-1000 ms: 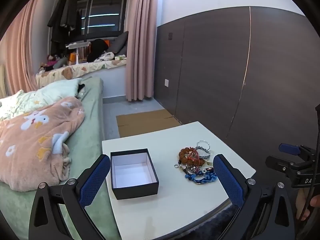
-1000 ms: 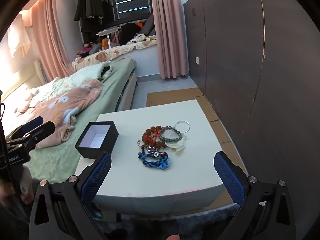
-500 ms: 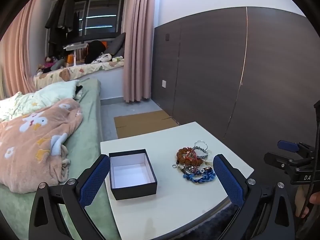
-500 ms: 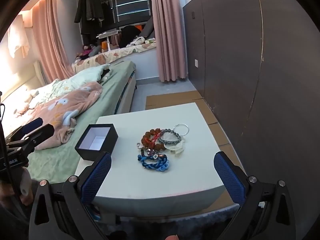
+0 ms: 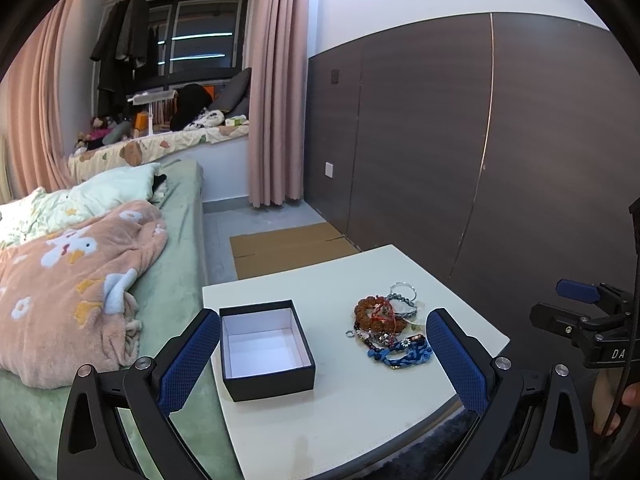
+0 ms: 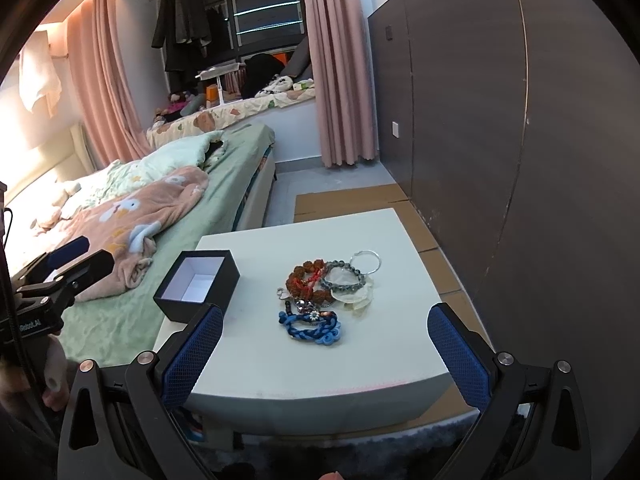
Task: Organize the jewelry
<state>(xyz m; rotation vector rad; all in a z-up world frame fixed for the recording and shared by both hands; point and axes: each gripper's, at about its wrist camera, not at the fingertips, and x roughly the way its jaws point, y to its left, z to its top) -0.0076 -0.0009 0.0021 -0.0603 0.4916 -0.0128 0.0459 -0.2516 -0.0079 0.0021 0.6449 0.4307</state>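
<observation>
1. both views have drifted only slightly since the earlier frames: the desk (image 5: 360, 420) sits a touch lower and farther left in the left wrist view, and the jewelry itself has not shifted.
2. left gripper (image 5: 320, 364) hangs over the near edge of the desk with its blue-padded fingers (image 5: 184, 364) spread wide, nothing between them; the open box and the jewelry both fall within the gap.
3. right gripper (image 6: 326, 356) is likewise spread wide and empty, held short of the desk's near edge.
4. each gripper shows in the other's view, off to the side, with part of a hand (image 5: 612, 404) on its handle.
5. black box (image 5: 266, 348) with a white inside stands open and empty on the left part of the desk.
6. just right of it, apart from the box, lies the jewelry pile: a blue braided bracelet (image 6: 314, 326) nearest, a brown beaded bracelet (image 6: 308, 280) with red cord behind it, a grey beaded bracelet (image 6: 344, 278), and a thin silver ring (image 6: 364, 261) farthest back. they touch and overlap.
7. beyond the desk, flat cardboard (image 5: 288, 246) lies on the floor.
8. left, a bed (image 5: 176, 248) carries a peach blanket (image 5: 68, 280).
9. pink curtains (image 5: 276, 92) hang at the far window.
</observation>
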